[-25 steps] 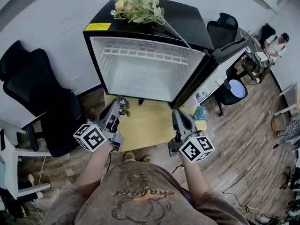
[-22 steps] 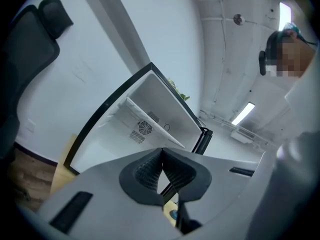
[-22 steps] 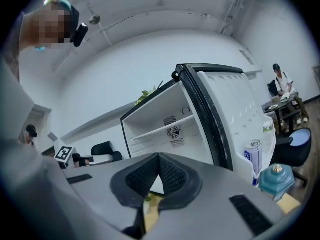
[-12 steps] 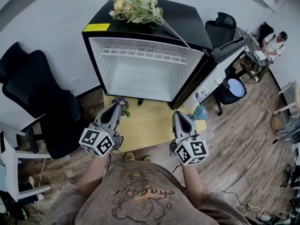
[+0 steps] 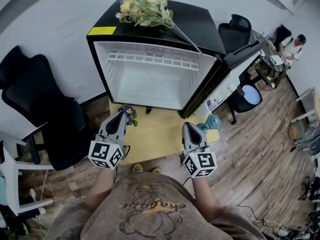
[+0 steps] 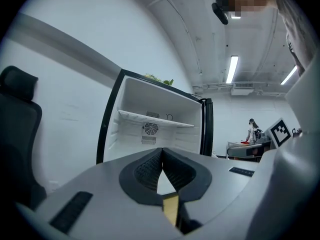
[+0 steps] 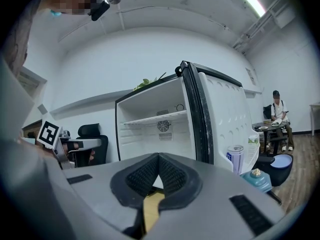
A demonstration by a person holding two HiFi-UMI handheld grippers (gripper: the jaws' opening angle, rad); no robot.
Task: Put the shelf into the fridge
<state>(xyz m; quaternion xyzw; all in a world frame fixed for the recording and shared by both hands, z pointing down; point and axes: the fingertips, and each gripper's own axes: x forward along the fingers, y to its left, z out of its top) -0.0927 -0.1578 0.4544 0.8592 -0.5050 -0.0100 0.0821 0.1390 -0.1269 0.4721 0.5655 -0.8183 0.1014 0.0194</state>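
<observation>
The black mini fridge [image 5: 150,39] stands open, its door [image 5: 235,76] swung out to the right. A white wire shelf [image 5: 155,58] sits high inside the white compartment; it also shows in the left gripper view as the shelf [image 6: 155,119] and in the right gripper view as the shelf [image 7: 155,119]. My left gripper [image 5: 121,115] and right gripper [image 5: 187,126] hover side by side over the floor, a short way in front of the fridge. Both point at the opening. The left gripper [image 6: 162,152] and the right gripper [image 7: 158,157] are shut with nothing between the pads.
A flower bunch [image 5: 147,6] lies on the fridge top. A yellow mat [image 5: 155,134] covers the floor before it, with a small purple flower [image 5: 130,111] and a blue bottle [image 5: 214,120]. Black chair [image 5: 40,104] at left. A can [image 7: 235,156] stands in the door. A person [image 5: 292,44] sits far right.
Both grippers have drifted slightly inward and back toward my body, their marker cubes now lower in the head view. Jaws stay shut. The fridge and shelf have not moved.
</observation>
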